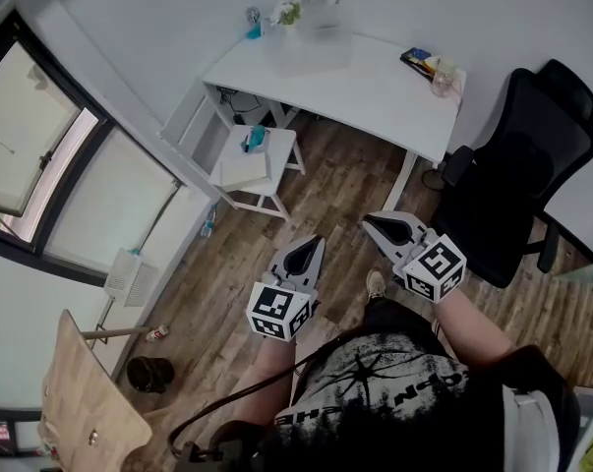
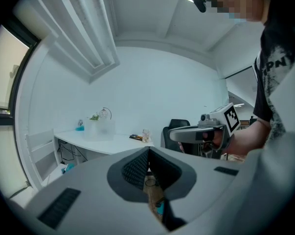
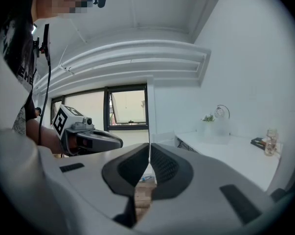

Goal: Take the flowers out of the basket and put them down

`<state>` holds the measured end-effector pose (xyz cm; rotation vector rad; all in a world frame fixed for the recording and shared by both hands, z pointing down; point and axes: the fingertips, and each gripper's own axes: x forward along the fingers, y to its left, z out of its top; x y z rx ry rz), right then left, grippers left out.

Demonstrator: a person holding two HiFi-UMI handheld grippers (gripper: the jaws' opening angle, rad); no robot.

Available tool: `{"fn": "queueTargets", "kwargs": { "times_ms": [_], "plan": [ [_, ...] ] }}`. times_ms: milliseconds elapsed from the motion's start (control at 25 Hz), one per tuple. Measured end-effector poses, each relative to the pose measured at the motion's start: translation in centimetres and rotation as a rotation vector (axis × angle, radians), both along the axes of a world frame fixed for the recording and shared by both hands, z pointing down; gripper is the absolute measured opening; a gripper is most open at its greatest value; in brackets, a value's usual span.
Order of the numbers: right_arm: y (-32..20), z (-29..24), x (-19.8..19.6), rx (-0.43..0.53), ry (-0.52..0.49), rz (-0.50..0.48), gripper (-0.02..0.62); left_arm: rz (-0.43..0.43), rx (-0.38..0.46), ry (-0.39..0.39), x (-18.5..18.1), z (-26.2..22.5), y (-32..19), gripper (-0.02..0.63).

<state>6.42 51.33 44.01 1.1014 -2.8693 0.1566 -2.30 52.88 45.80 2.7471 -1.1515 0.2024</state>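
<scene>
Both hands are stretched forward, side by side, over the wooden floor [image 1: 345, 180]. The left gripper [image 1: 317, 239] and right gripper [image 1: 368, 220] point almost level toward the white counter [image 1: 375, 85], each with its jaws closed and empty. The flowers [image 1: 287, 10] stand in the basket [image 1: 312, 39] at the counter's back, well apart from both grippers.

So the right gripper [image 3: 149, 153] has its jaws pressed together with nothing between them, just a sliver of wood floor [image 3: 143, 192] showing underneath. Off to the left, the left gripper [image 3: 119, 143] is held out roughly level beside it, marker cube [image 3: 64, 120] on top, the person's forearm [image 3: 45, 137] behind it. Far back there's a dark-framed window [image 3: 129, 109]. On the right is a white desk [image 3: 230, 153] with a pale see-through basket [image 3: 218, 129] at its far end, some greenery [image 3: 207, 117] at the basket's left edge, and a small jar [image 3: 271, 141] further right.
</scene>
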Motion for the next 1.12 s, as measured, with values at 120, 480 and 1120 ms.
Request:
{"fn": "queueTargets", "kwargs": {
  "times_ms": [120, 480, 1120],
  "plan": [
    [-2.7, 0.4, 0.5, -0.006, 0.009, -0.010, 0.018, -0.004, -0.014, -0.002, 0.6, 0.6, -2.6, 0.011],
    [-12.0, 1.1, 3.2, -0.009, 0.030, -0.070, 0.018, -0.044, -0.022, 0.006, 3.2, 0.0, -11.5, 0.011],
    [-22.9, 2.4, 8.3, -0.015, 0.054, -0.212, 0.018, -0.113, -0.044, -0.013, 9.3, 1.2, -23.1, 0.011]
  ]
}}
